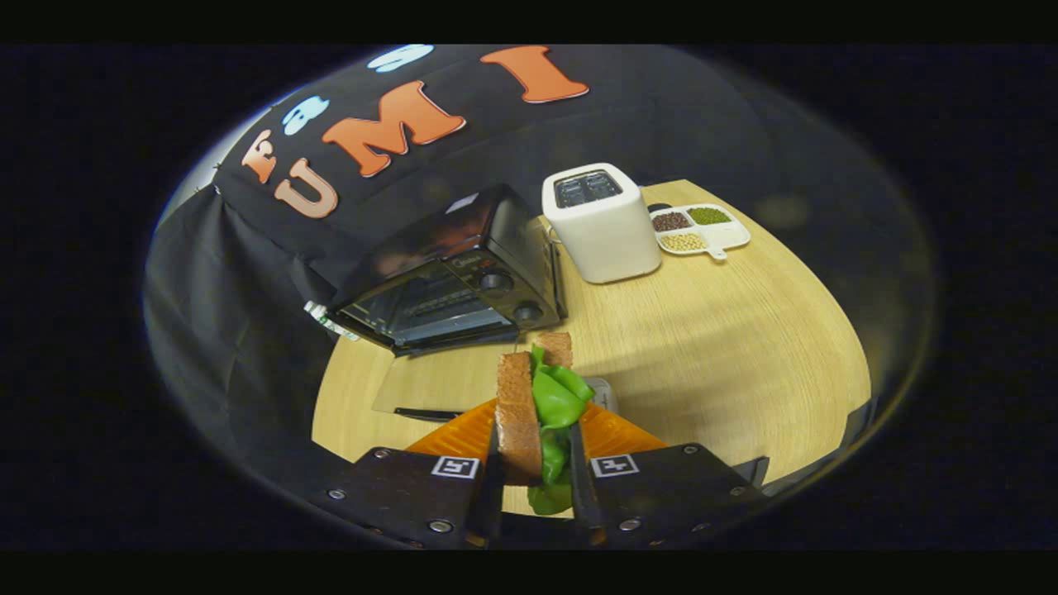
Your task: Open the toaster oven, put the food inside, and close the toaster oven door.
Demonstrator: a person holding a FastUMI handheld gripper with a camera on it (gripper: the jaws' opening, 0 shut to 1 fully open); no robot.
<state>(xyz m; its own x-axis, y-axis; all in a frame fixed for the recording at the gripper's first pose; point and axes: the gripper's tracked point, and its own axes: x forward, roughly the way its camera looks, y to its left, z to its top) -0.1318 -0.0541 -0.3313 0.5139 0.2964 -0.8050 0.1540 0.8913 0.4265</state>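
My gripper (537, 489) is shut on a sandwich (519, 413) of brown bread slices with green lettuce (555, 401) between them. It stands on edge between the fingers and juts out ahead of them. Just beyond it, the black toaster oven (488, 248) sits on the wooden table (727, 347), turned at an angle. Its glass door (438, 384) hangs open and lies flat toward me, its dark handle (426, 413) nearest the fingers. The wire rack (430, 310) inside is visible.
An orange ridged plate (459, 434) lies under the sandwich, just ahead of the fingers. A white slot toaster (603, 223) stands right of the oven. Behind it is a white divided dish (702, 230) of beans. The black cloth wall hangs close behind the oven.
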